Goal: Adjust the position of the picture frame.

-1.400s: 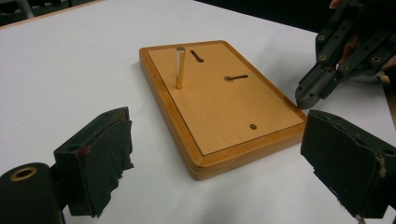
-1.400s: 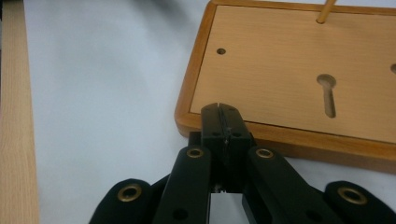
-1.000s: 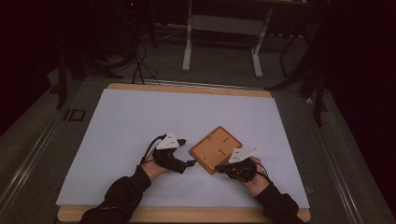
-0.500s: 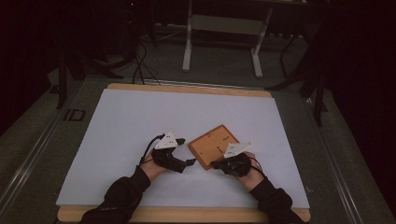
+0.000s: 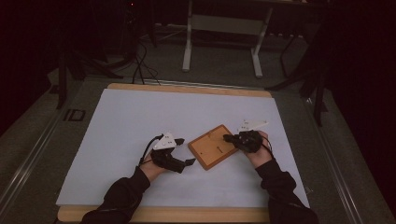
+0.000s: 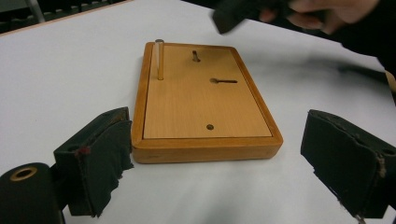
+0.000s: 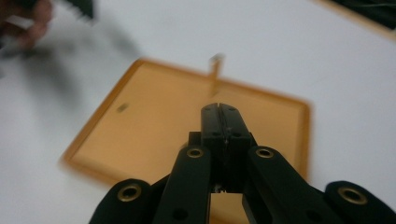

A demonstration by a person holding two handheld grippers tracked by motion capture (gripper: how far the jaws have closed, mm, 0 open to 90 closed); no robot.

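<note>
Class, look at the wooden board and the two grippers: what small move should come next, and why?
Probably the right gripper, jaws shut and empty above the wooden board, should open and ease toward the upright peg. The left gripper is open at the board's near edge.

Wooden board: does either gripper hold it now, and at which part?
Nothing is held. The left gripper is open, its jaws apart from the wooden board. The right gripper is shut and empty above it.
</note>
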